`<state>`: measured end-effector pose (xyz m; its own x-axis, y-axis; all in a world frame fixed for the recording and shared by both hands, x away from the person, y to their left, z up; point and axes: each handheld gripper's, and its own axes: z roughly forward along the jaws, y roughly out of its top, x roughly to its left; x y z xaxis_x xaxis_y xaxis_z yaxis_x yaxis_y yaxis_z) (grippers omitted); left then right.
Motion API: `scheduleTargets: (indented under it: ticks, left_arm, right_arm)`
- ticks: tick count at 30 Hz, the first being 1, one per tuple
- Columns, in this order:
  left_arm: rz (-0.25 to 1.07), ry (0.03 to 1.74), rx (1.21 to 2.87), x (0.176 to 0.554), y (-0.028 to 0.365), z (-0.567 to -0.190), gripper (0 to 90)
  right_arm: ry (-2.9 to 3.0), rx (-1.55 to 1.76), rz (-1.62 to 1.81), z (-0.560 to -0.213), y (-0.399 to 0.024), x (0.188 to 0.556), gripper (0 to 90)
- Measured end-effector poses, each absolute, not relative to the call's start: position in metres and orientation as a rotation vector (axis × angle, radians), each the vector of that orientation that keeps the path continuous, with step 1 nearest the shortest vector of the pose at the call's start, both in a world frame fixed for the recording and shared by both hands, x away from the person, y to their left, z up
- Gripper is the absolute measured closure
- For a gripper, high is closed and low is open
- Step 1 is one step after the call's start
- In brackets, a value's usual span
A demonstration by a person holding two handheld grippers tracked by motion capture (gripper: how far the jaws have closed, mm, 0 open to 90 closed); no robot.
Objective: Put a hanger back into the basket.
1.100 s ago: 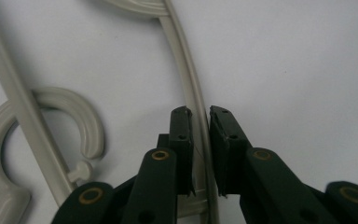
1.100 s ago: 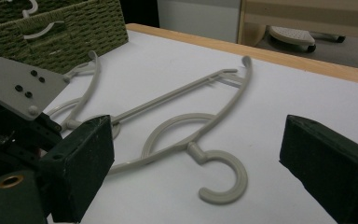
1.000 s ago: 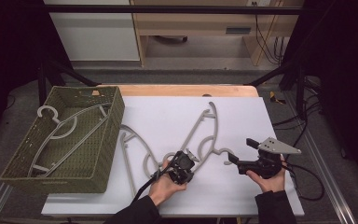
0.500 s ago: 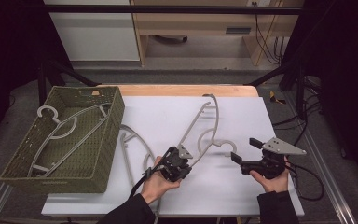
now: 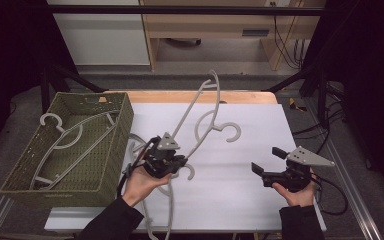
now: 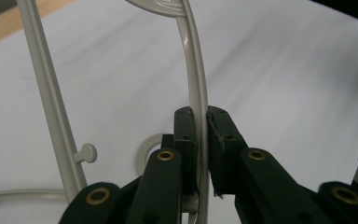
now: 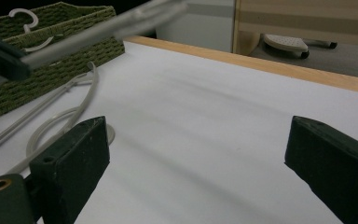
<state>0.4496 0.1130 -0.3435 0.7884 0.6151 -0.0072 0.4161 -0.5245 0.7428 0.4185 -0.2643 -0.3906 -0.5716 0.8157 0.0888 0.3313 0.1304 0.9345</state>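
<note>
The left gripper [image 5: 166,161] is clenching a grey hanger [image 5: 198,106] above the desk [image 5: 240,200]; the right gripper [image 5: 266,162] is hovering, fingers released.

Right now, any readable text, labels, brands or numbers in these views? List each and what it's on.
None readable.
The woven basket has a small tan tag on its far wall: too small to tell if anything is printed.
The hanger held in the left gripper, the right gripper and the white table show no markings.
</note>
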Motion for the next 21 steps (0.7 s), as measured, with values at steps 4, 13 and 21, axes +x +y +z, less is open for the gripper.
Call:
scheduleTargets:
  ticks: [4,13,21]
  left_arm:
    - [0.357,0.734,2.205,0.446,0.134,-0.326,82.3]
    - [0.373,0.693,2.221,0.437,0.18,-0.308,82.3]
    - [0.391,0.697,2.246,0.434,0.219,-0.301,82.3]
  right_arm:
    - [1.965,1.1,1.438,-0.391,-0.264,0.419,6.5]
    - [1.965,1.099,1.436,-0.391,-0.264,0.419,6.5]
    - [1.969,1.097,1.434,-0.391,-0.263,0.419,6.3]
